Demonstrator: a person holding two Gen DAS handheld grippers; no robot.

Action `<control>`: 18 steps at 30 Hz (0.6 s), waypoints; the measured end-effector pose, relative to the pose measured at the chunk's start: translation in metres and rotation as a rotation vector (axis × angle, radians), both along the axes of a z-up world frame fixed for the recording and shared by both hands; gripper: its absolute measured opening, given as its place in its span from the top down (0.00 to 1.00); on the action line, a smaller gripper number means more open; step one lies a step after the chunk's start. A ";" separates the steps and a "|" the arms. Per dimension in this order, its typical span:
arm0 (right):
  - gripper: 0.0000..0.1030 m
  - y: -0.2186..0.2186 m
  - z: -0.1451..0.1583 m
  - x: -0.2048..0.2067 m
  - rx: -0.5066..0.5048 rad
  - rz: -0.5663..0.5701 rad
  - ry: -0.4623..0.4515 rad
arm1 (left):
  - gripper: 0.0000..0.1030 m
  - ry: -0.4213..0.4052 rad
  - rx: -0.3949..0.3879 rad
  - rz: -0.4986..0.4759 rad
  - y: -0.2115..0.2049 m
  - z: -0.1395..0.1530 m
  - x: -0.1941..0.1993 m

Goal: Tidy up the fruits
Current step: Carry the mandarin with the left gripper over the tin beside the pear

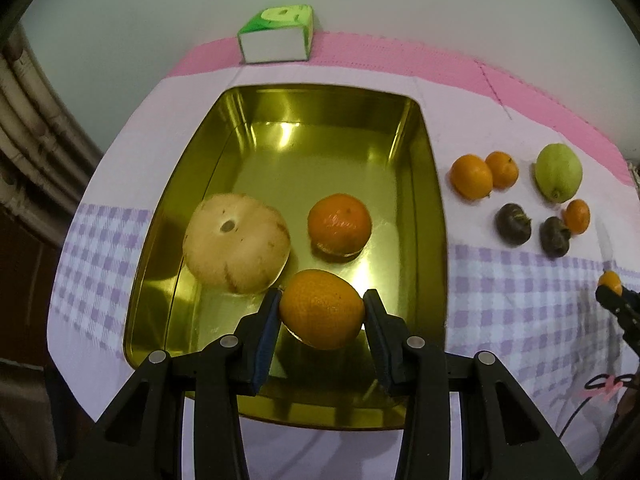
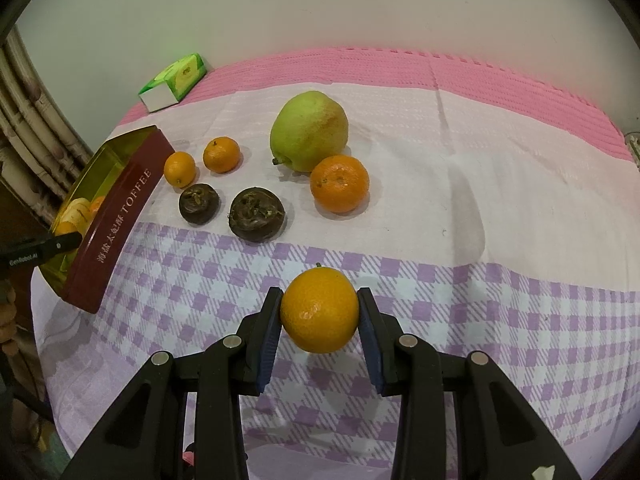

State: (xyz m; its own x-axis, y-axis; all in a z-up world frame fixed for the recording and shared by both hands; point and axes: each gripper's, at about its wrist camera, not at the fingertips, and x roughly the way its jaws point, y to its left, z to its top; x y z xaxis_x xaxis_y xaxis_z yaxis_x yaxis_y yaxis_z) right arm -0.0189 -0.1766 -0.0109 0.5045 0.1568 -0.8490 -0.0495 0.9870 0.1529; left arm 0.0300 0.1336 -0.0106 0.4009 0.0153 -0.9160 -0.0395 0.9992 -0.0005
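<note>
Oranges clamped by both grippers | tin interior mostly hidden, right view

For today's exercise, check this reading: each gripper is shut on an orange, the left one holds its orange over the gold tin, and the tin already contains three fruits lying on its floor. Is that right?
Not quite. The gold tin has two fruits on its floor, not three: a pale round fruit and an orange, as the left wrist view shows. The rest stands: the left gripper holds its orange over the tin, and the right gripper is shut on another orange.
</note>
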 end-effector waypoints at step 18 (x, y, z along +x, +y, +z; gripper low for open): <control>0.66 0.012 0.001 0.002 -0.029 0.023 0.001 | 0.59 0.068 0.009 0.032 0.013 -0.032 0.006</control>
State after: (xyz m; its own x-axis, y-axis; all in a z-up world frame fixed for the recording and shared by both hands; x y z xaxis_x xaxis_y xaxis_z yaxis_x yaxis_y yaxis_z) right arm -0.0168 -0.1649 -0.0100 0.5005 0.1436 -0.8538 -0.0719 0.9896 0.1243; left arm 0.0363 0.1461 -0.0423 0.3369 0.0351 -0.9409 -0.0706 0.9974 0.0120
